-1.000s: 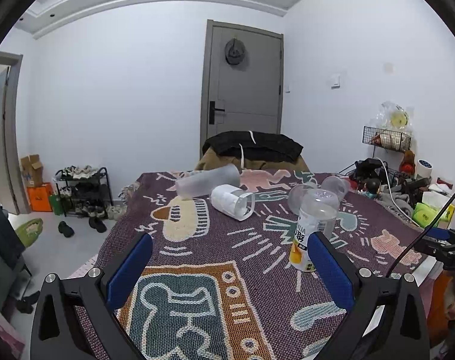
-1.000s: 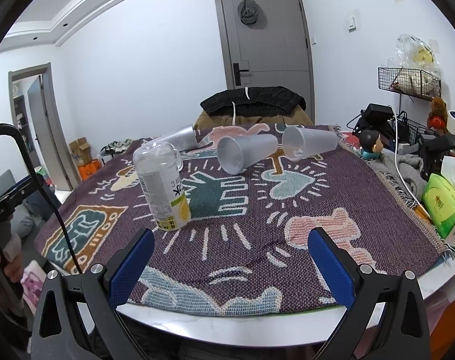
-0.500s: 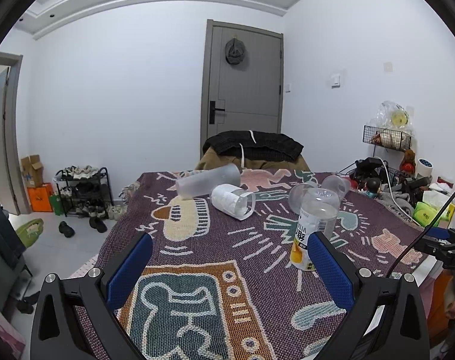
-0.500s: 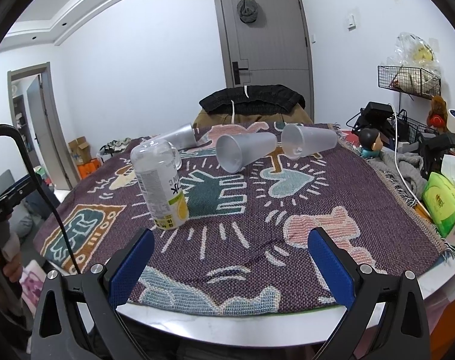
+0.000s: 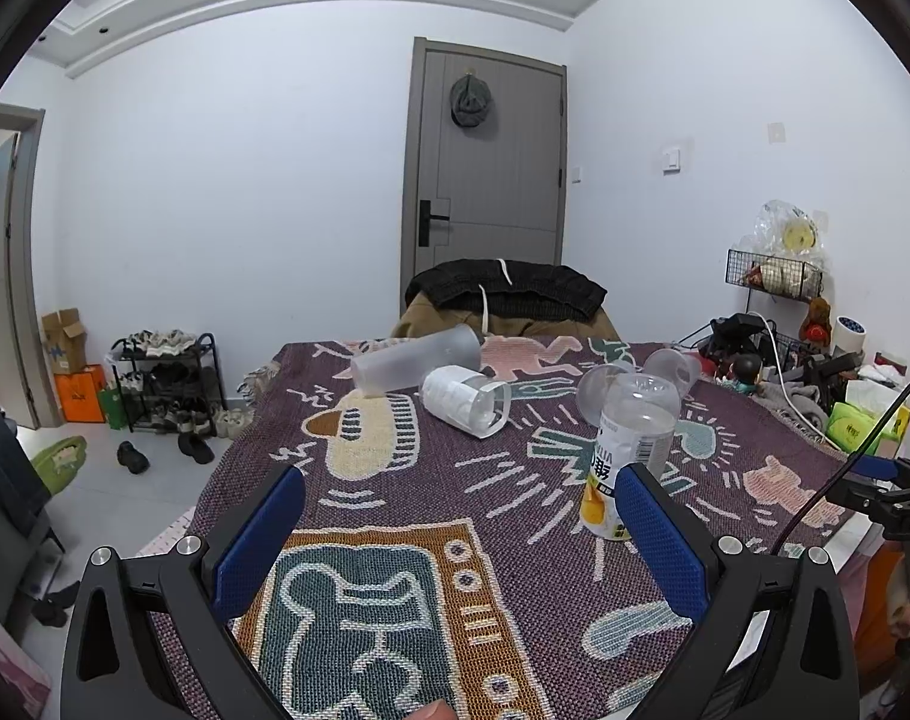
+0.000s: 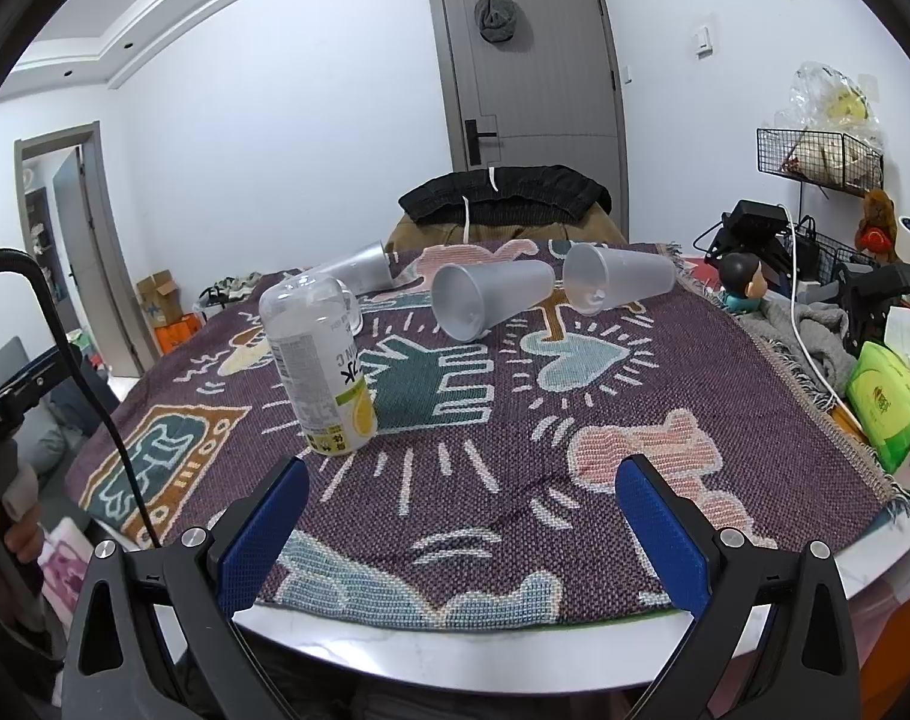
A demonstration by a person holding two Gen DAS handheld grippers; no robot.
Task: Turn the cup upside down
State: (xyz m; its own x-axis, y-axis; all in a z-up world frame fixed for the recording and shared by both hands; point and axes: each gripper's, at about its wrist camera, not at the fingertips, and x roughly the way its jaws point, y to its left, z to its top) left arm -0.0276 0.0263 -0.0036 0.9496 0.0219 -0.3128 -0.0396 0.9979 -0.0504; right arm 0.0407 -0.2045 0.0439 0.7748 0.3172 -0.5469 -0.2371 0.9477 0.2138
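Both grippers hover low over the near edge of the surface (image 6: 514, 654), jaws spread wide and holding nothing: the left gripper (image 5: 455, 516), the right gripper (image 6: 460, 510). On the patterned blanket (image 6: 574, 396), 2 frosted cups lie on their sides, one cup (image 6: 490, 297) beside the other cup (image 6: 619, 276). A clear bottle (image 6: 323, 360) stands inverted nearby.

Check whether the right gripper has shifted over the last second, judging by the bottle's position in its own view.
Yes, slightly. In the right wrist view the bottle sits a little further left against the right gripper frame, so the gripper turned or slid slightly rightward. Jaws stay wide open.
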